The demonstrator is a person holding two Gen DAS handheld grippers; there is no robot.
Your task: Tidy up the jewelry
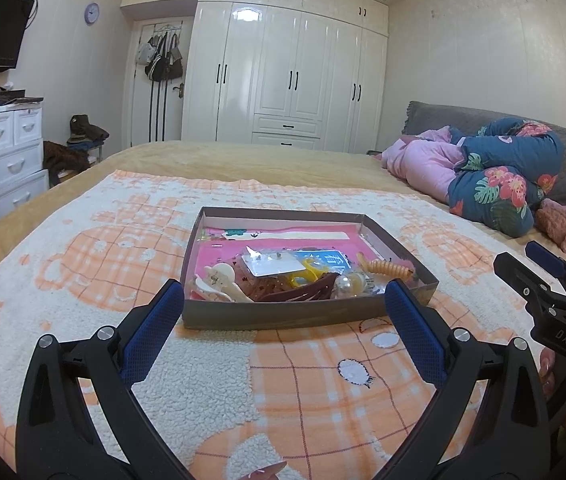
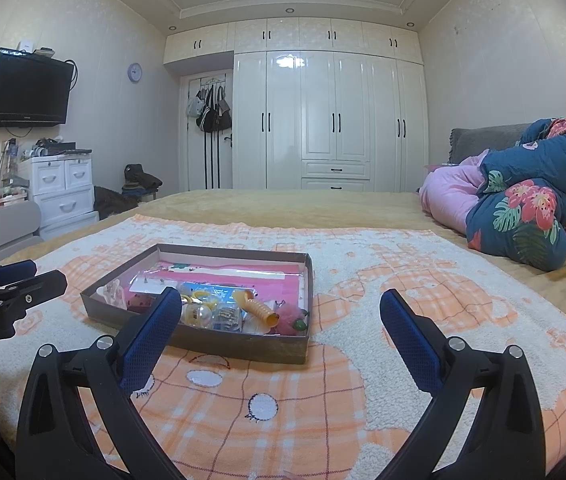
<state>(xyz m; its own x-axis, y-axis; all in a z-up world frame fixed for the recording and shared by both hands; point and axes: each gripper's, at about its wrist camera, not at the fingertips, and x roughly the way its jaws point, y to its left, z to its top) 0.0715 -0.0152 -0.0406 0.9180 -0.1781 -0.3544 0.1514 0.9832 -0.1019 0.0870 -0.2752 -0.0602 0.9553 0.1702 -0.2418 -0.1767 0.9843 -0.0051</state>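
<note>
Bedroom, bed (image 1: 243, 160) with orange-check blanket (image 1: 123, 280), shallow box (image 1: 283, 314) of jewelry bits sitting on it. Left hand-held gripper (image 1: 283, 300) wide, holding nothing, box dead ahead, near wall spanning its fingertips. Right hand-held gripper (image 2: 281, 312) also wide and bare, box ahead but off to its left. Left looks nearer, better lined up. Box's long side runs across left view.
</note>
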